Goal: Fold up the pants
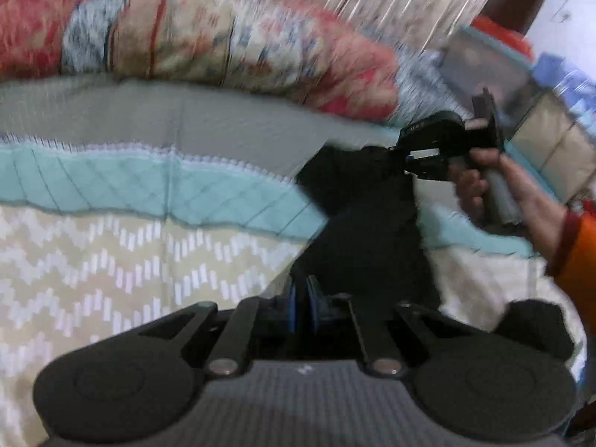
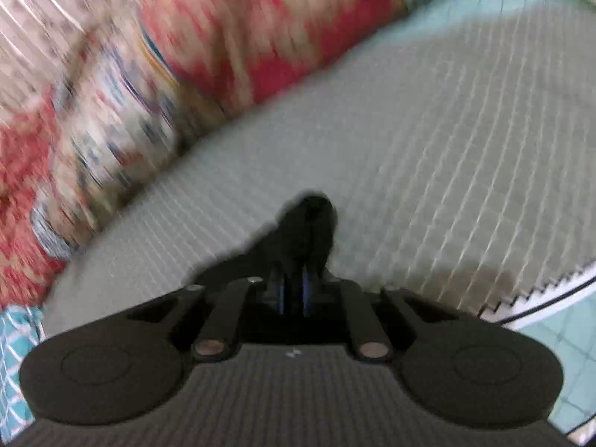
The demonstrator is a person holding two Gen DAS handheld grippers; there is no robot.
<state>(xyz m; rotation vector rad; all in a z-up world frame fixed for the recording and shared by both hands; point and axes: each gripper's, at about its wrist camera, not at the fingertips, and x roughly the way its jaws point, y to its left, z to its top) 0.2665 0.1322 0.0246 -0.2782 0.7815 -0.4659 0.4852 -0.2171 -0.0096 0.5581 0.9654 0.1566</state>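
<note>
Quilted bedding fills both views: a bedspread (image 1: pixel 111 260) in grey, teal and cream chevron bands, with a red floral blanket (image 1: pixel 223 37) heaped along its far side. On it, and partly lifted off it, are the black pants (image 1: pixel 365 223), stretched between the two tools. The left gripper (image 1: pixel 302 307) has its blue-padded fingers pressed together on the near end of the cloth, and the right gripper (image 1: pixel 404 158), gripped in the person's right hand (image 1: pixel 480 182), pinches the far end where the fabric bunches. Held this way, the garment likely hangs taut as a strip so that it can be carried over or laid flat for a fold; the heavy blur suggests both tools are moving. Another dark bit of cloth (image 1: pixel 532 320) sits low at the right of the left view, and whether it belongs to the pants I cannot tell. Only the left view shows the span of fabric, the hand and its orange sleeve (image 1: pixel 577 272). From the right view comes the close side: its gripper (image 2: pixel 294 290) clamped on a small black tuft of the pants (image 2: pixel 309 216) poking past the fingertips, above the grey band of the bedspread (image 2: pixel 409 130), with the blanket (image 2: pixel 223 37) behind.
</note>
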